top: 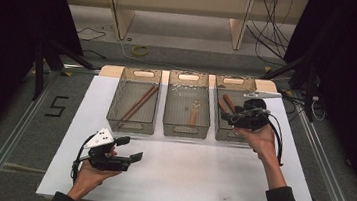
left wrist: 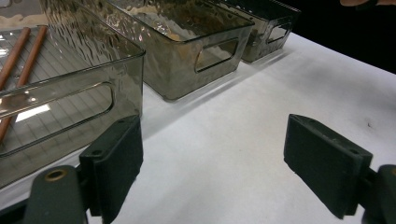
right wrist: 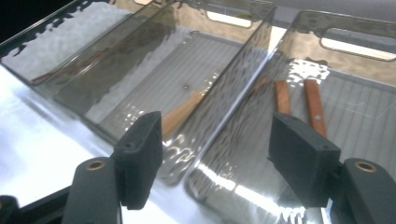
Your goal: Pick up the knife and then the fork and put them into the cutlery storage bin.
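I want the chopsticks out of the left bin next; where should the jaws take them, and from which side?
Grip the chopsticks near mid-length, coming straight down from above. They lie flat and diagonal on the floor of the left bin, whose tall walls block any sideways approach, so probably turn the jaws across them.

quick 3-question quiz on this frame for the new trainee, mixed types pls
1. How many smoky clear plastic bins stand in the row at the far side of the white table?
2. True or false: the left gripper holds a wooden utensil.
3. Which bin has the right gripper over it? A) left bin B) middle bin C) right bin

Key
1. Three: left bin, middle bin, right bin.
2. False; its jaws stand open over bare table.
3. C, above two brown wooden-handled utensils, jaws open.
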The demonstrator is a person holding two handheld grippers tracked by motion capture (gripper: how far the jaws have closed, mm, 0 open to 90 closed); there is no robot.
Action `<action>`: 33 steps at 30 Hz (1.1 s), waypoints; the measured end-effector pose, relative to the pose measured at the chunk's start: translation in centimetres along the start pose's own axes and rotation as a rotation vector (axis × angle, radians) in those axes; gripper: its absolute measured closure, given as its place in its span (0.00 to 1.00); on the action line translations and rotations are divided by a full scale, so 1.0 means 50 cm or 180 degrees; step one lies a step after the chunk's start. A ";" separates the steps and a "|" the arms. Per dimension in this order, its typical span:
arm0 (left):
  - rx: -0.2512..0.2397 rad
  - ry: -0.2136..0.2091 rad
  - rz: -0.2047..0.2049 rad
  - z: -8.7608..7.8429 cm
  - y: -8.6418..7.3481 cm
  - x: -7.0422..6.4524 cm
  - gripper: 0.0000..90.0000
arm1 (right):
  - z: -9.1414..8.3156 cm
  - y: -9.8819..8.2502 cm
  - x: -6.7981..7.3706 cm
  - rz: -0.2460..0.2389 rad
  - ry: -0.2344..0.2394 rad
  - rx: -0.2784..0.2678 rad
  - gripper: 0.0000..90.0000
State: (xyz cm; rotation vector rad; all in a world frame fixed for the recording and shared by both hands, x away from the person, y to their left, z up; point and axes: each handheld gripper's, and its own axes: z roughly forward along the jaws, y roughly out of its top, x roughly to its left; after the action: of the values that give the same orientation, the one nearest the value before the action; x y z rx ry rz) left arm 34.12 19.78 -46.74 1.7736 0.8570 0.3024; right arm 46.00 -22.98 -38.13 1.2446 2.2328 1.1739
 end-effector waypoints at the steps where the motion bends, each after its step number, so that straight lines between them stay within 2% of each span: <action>1: 0.0000 -0.0003 -0.0005 0.000 0.000 0.000 0.21 | -0.002 -0.005 0.005 -0.0011 0.0007 -0.0011 0.39; 7: -0.0002 0.0000 -0.0005 0.001 0.000 0.000 0.21 | -0.009 -0.032 0.027 -0.0026 0.0090 -0.0079 0.38; 10: 0.0000 -0.0004 0.0000 0.001 0.000 0.001 0.21 | -0.009 -0.043 0.038 -0.0071 0.0086 -0.0088 0.37; 15: 0.0004 -0.0005 -0.0013 0.003 0.002 0.001 0.21 | -0.011 -0.063 0.055 -0.0098 0.0181 -0.0133 0.36; 29: 0.0033 -0.0037 -0.0007 0.006 0.002 -0.002 0.21 | -0.044 -0.125 0.086 -0.0094 0.0381 -0.0363 0.32; 33: 0.0041 -0.0043 0.0003 0.006 0.002 -0.001 0.21 | -0.048 -0.141 0.097 -0.0122 0.0432 -0.0381 0.30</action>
State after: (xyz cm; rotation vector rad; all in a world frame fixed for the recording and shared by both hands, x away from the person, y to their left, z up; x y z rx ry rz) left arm 34.29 19.53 -46.78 1.7862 0.8504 0.2858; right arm 37.90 -22.18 -41.73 1.1010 2.2332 1.3930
